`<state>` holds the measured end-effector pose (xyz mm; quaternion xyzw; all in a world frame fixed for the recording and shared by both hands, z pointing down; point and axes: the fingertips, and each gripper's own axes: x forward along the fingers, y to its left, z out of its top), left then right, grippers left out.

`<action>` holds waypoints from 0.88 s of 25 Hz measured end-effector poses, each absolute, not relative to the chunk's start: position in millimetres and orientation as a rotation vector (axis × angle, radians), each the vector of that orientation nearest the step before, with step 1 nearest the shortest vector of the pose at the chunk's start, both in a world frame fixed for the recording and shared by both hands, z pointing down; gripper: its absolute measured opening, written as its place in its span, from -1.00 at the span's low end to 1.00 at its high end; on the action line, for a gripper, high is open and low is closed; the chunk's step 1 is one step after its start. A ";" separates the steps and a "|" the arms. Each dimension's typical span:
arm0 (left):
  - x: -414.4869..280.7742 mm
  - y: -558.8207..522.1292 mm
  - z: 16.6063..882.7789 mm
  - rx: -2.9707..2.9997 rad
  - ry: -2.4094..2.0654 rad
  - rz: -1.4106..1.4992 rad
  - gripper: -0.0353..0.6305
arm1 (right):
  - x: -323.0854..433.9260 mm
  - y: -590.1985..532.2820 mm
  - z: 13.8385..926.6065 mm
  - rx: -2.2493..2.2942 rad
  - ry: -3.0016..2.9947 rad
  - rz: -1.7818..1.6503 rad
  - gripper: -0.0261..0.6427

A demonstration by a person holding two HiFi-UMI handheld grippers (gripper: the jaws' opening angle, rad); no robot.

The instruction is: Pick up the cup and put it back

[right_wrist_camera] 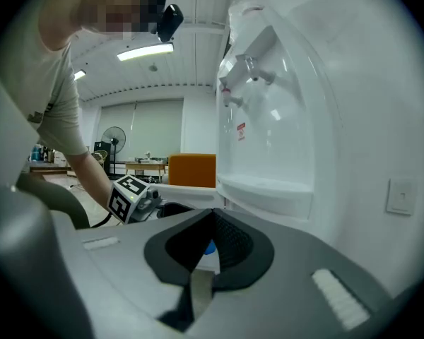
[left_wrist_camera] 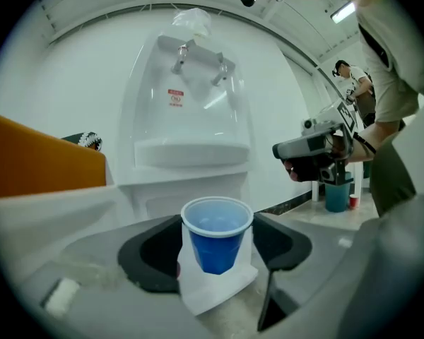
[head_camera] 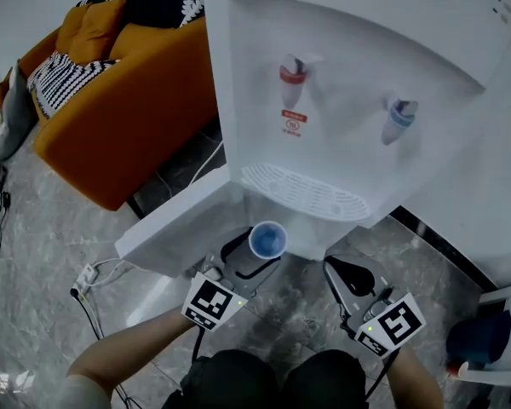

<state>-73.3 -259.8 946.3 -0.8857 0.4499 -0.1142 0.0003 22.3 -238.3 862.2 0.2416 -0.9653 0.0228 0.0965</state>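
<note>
A blue plastic cup [head_camera: 267, 240] stands upright and empty between the jaws of my left gripper [head_camera: 254, 258], held in the air in front of the white water dispenser [head_camera: 349, 75]. In the left gripper view the cup [left_wrist_camera: 215, 242] fills the gap between the two dark pads, which press on its sides. My right gripper [head_camera: 347, 273] hangs to the right of the cup, apart from it. In the right gripper view its jaws [right_wrist_camera: 210, 221] meet at the tip with nothing between them.
The dispenser has a red tap [head_camera: 293, 77], a blue tap [head_camera: 400, 119] and a white drip tray [head_camera: 302, 191]. An orange sofa [head_camera: 111, 118] stands at the left. A power strip with cables [head_camera: 89, 275] lies on the marble floor. A blue bin [head_camera: 481, 339] is at the right.
</note>
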 end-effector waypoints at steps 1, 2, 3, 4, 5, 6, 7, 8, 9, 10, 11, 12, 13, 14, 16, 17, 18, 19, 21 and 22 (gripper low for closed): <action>-76.0 -251.7 933.6 -2.774 1.406 -0.376 0.08 | 17.5 -231.1 852.7 0.700 -2.858 0.095 -0.91; -79.2 -242.2 920.3 -2.767 1.404 -0.390 0.08 | 12.1 -222.8 843.0 0.676 -2.856 0.119 -0.91; -81.6 -233.6 906.5 -2.764 1.407 -0.395 0.08 | 7.6 -215.5 832.1 0.650 -2.851 0.136 -0.91; -82.8 -226.9 892.6 -2.765 1.413 -0.394 0.08 | 5.1 -210.6 819.4 0.633 -2.843 0.144 -0.91; -83.3 -221.5 878.9 -2.770 1.418 -0.392 0.08 | 4.2 -207.7 805.6 0.625 -2.835 0.152 -0.91; -83.8 -216.8 865.5 -2.774 1.423 -0.393 0.08 | 4.0 -206.5 791.0 0.623 -2.827 0.163 -0.91; -84.8 -212.3 851.9 -2.777 1.428 -0.397 0.08 | 4.0 -206.4 775.9 0.625 -2.820 0.179 -0.91; -86.2 -207.8 837.6 -2.777 1.434 -0.404 0.08 | 3.8 -206.8 760.3 0.628 -2.812 0.196 -0.91; -88.1 -203.1 822.3 -2.778 1.443 -0.412 0.08 | 3.5 -206.9 744.1 0.631 -2.804 0.212 -0.91; -90.2 -197.7 805.8 -2.780 1.456 -0.415 0.08 | 3.0 -206.1 727.7 0.635 -2.797 0.229 -0.91; -92.4 -191.6 788.6 -2.782 1.476 -0.410 0.08 | 2.4 -204.0 711.5 0.641 -2.794 0.247 -0.91; -94.8 -185.3 771.6 -2.781 1.493 -0.402 0.08 | 1.5 -201.0 696.3 0.649 -2.795 0.266 -0.91; -97.4 -179.4 755.5 -2.777 1.505 -0.398 0.08 | 0.5 -197.8 682.6 0.662 -2.797 0.284 -0.91; -99.9 -174.5 740.3 -2.773 1.513 -0.394 0.08 | -0.4 -195.1 669.9 0.677 -2.797 0.301 -0.91; -103.9 -166.1 711.5 -2.764 1.504 -0.410 0.08 | -2.5 -191.4 643.0 0.706 -2.795 0.342 -0.91; -104.5 -161.3 696.4 -2.757 1.488 -0.427 0.08 | -3.3 -189.2 627.2 0.714 -2.795 0.364 -0.91; -103.6 -155.7 679.1 -2.750 1.479 -0.441 0.08 | -3.5 -186.1 610.0 0.718 -2.793 0.382 -0.91; -101.4 -149.1 659.7 -2.741 1.480 -0.453 0.08 | -2.9 -182.4 592.1 0.720 -2.790 0.395 -0.91; -93.4 -133.0 620.6 -2.713 1.469 -0.486 0.08 | 0.1 -175.3 556.6 0.726 -2.783 0.416 -0.91; -88.6 -125.3 602.1 -2.701 1.456 -0.496 0.08 | 1.9 -172.9 539.1 0.729 -2.781 0.426 -0.91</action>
